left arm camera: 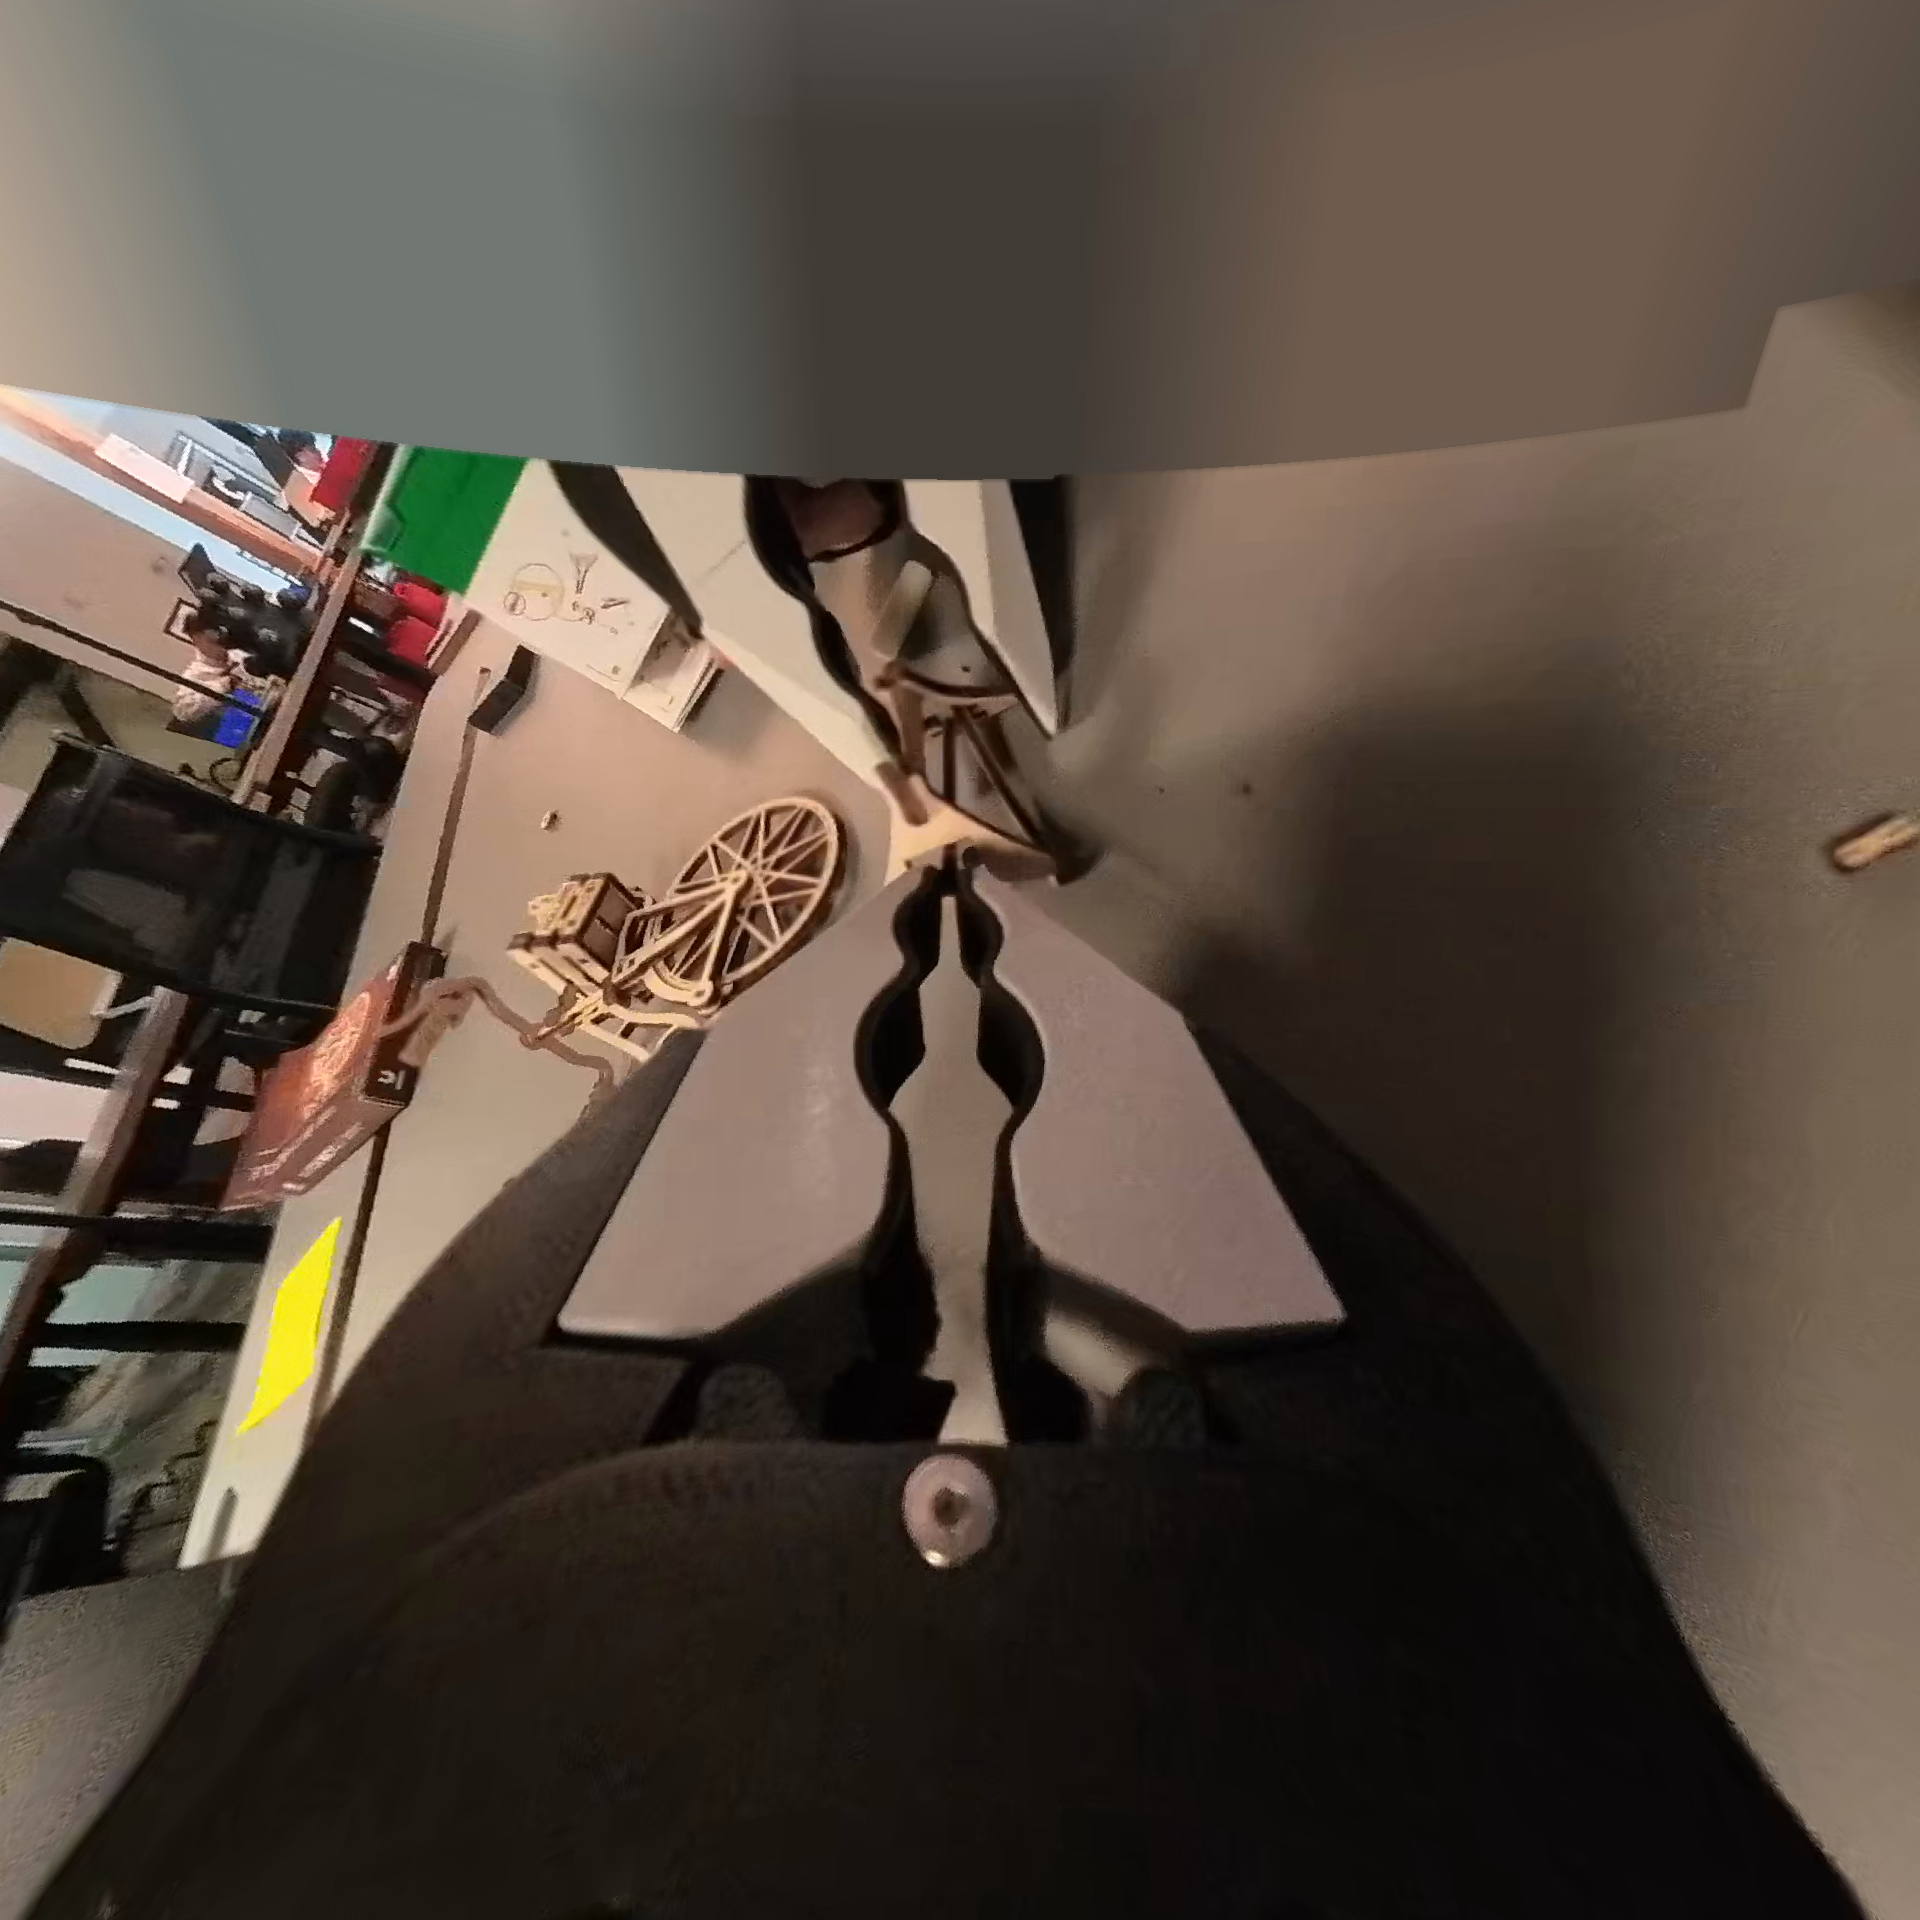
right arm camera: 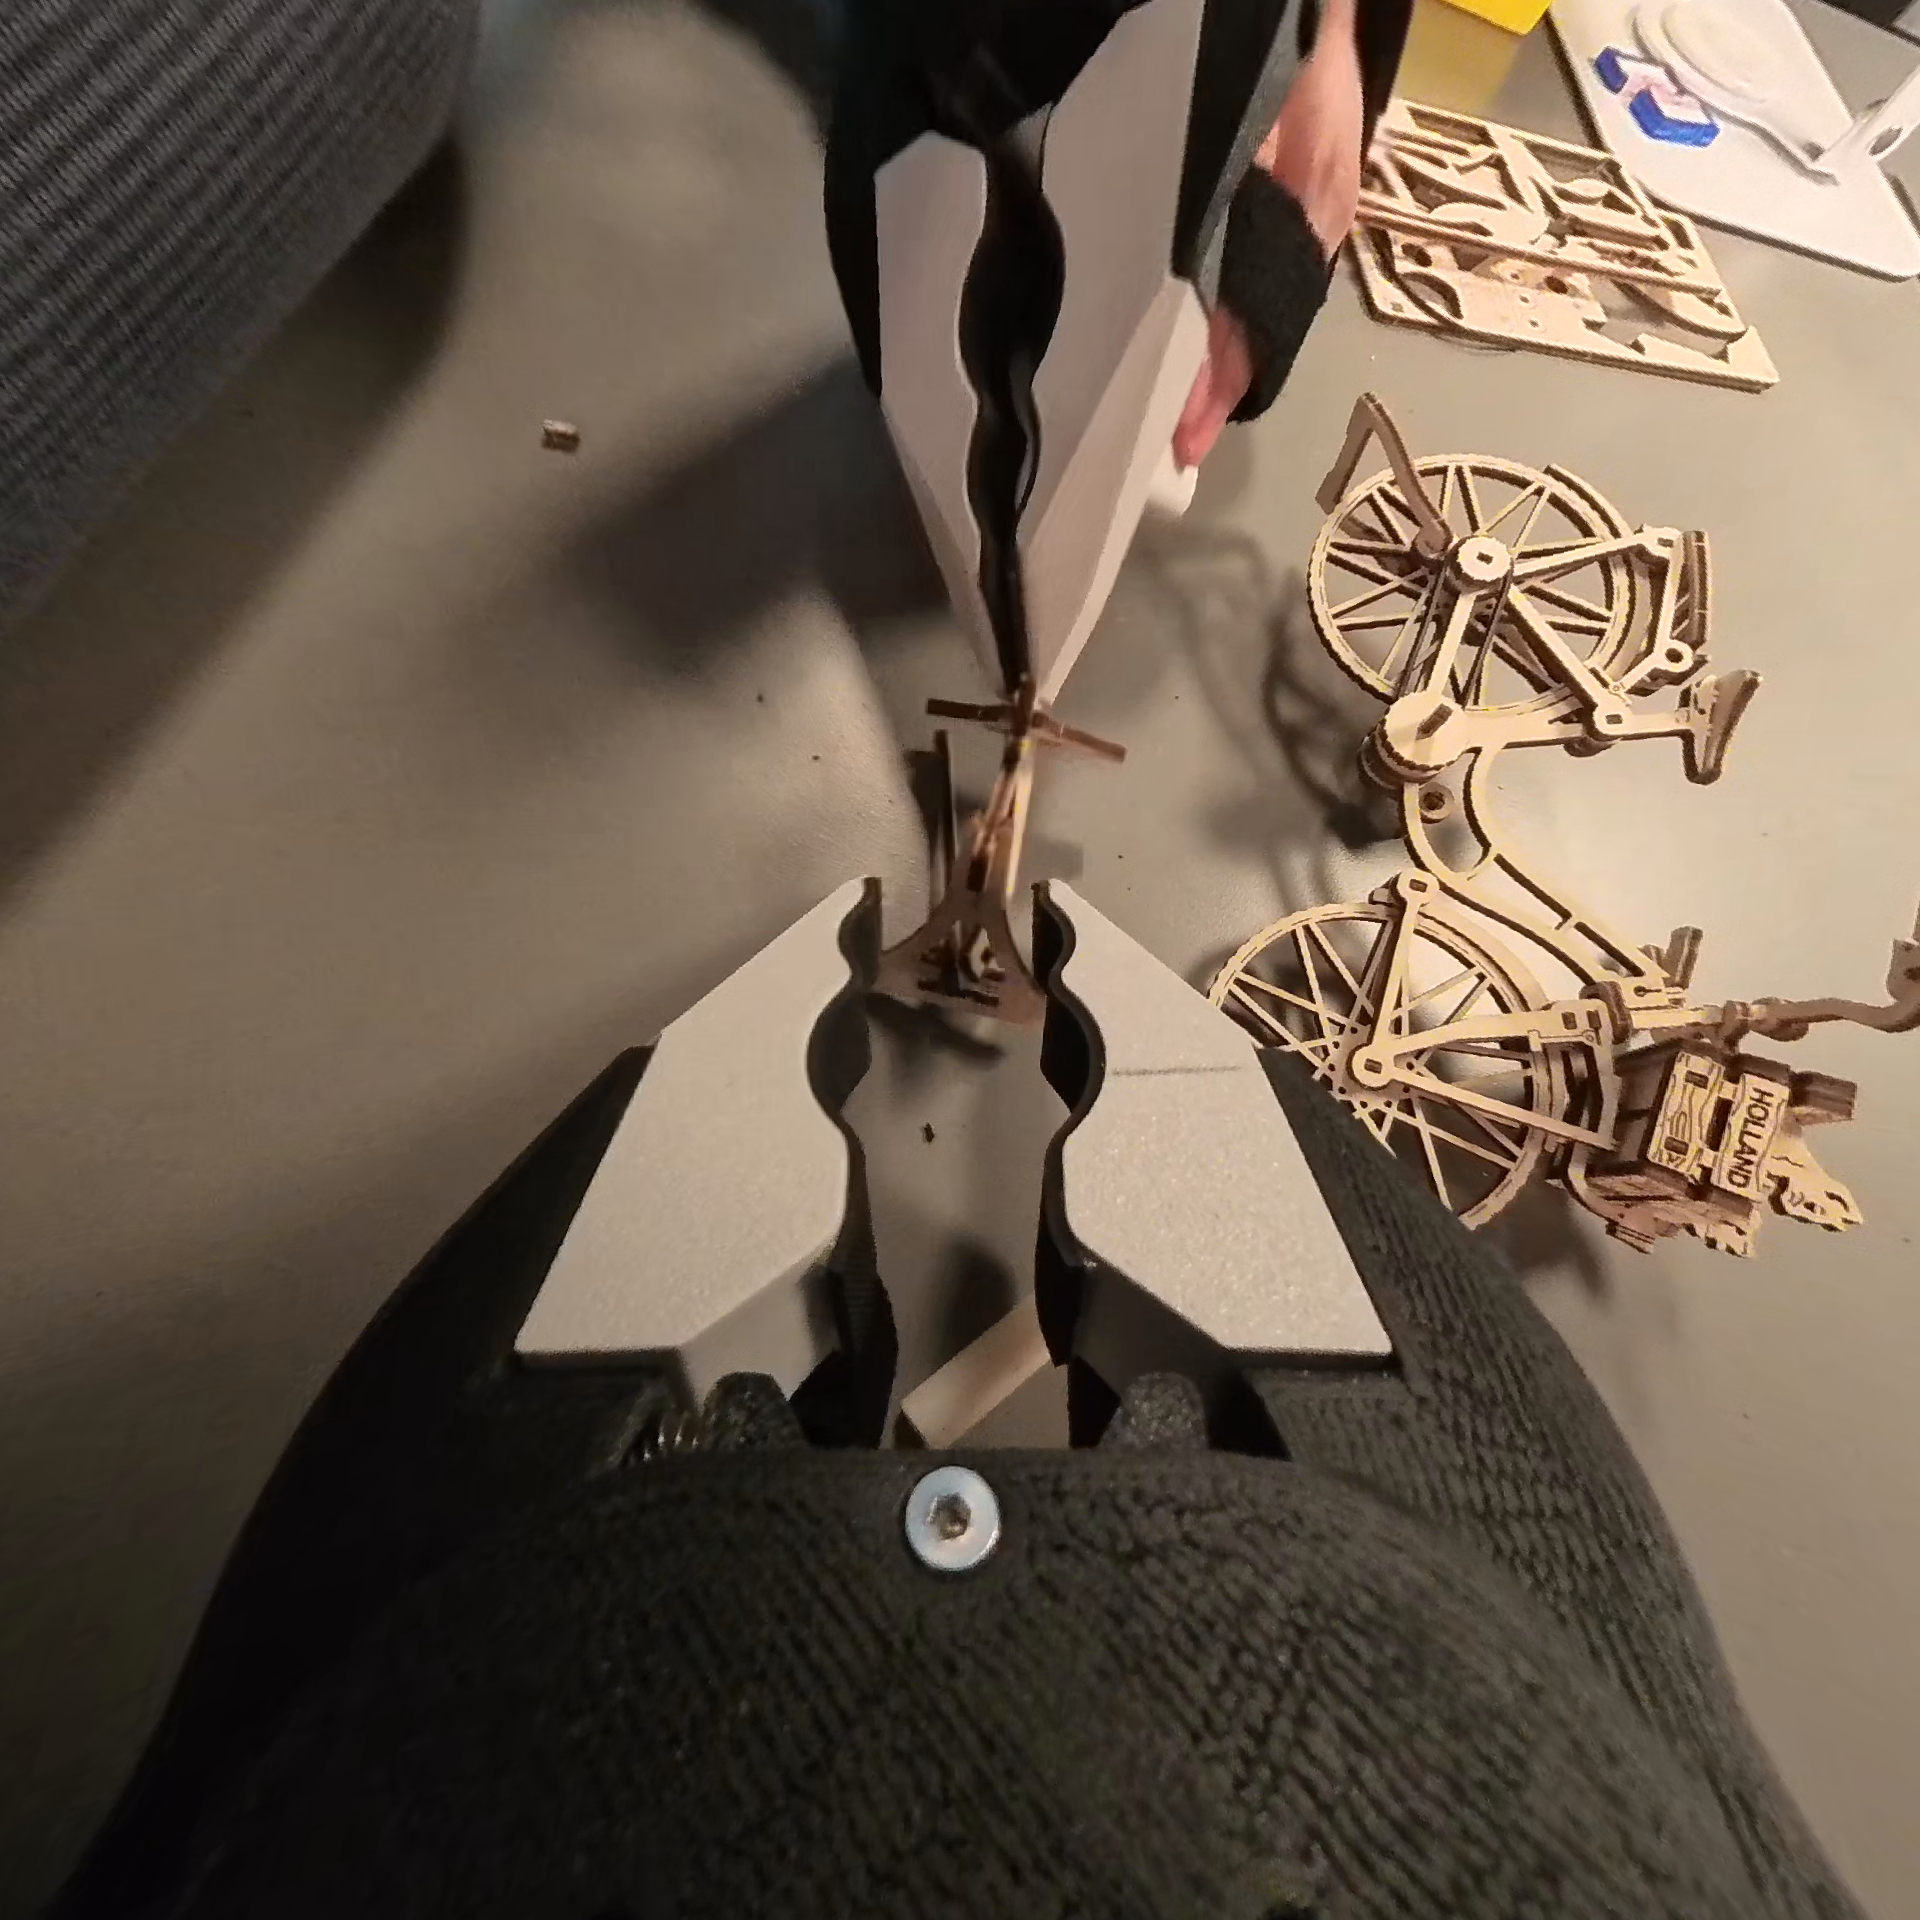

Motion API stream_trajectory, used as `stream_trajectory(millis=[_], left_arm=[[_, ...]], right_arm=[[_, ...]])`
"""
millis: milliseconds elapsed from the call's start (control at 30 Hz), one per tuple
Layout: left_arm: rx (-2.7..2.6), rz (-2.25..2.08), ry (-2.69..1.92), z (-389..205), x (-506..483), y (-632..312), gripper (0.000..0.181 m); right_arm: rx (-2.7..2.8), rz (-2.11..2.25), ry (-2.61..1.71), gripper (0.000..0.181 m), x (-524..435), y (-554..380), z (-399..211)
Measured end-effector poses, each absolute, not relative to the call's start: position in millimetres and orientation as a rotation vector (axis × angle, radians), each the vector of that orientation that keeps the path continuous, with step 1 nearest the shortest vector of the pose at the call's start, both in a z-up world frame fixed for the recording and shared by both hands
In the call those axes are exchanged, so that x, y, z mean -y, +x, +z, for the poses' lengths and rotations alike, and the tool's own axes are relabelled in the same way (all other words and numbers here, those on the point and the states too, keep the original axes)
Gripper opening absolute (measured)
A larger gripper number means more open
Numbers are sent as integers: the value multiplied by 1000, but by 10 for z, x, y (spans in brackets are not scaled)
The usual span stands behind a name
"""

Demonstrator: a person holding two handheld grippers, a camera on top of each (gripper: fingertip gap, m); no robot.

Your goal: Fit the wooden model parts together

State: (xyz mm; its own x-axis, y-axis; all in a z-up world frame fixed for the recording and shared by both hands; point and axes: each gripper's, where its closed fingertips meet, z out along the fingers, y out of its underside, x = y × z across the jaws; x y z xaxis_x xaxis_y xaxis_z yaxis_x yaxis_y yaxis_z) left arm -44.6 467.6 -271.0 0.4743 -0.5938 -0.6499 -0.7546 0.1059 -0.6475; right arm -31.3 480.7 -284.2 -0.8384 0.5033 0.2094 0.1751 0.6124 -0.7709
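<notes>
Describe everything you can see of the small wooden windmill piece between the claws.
The small wooden windmill piece is pale laser-cut plywood with dark burnt edges: a flared base, a slim tapering tower and thin crossed blades on top. It stands roughly upright on the grey table. The left claw is shut on its top near the blades. The right claw, open, flanks its base; contact there is unclear.

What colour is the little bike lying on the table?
The wooden bike is pale tan, with darker brown edges. The right wrist view shows it best.
</notes>
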Motion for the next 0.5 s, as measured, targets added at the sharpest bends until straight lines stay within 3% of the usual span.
stream_trajectory(millis=[500], left_arm=[[-1157, 26, -1688, -2718, -4700, -468, 2]], right_arm=[[2418, 1089, -568, 26, -4831, -342, -2841]])
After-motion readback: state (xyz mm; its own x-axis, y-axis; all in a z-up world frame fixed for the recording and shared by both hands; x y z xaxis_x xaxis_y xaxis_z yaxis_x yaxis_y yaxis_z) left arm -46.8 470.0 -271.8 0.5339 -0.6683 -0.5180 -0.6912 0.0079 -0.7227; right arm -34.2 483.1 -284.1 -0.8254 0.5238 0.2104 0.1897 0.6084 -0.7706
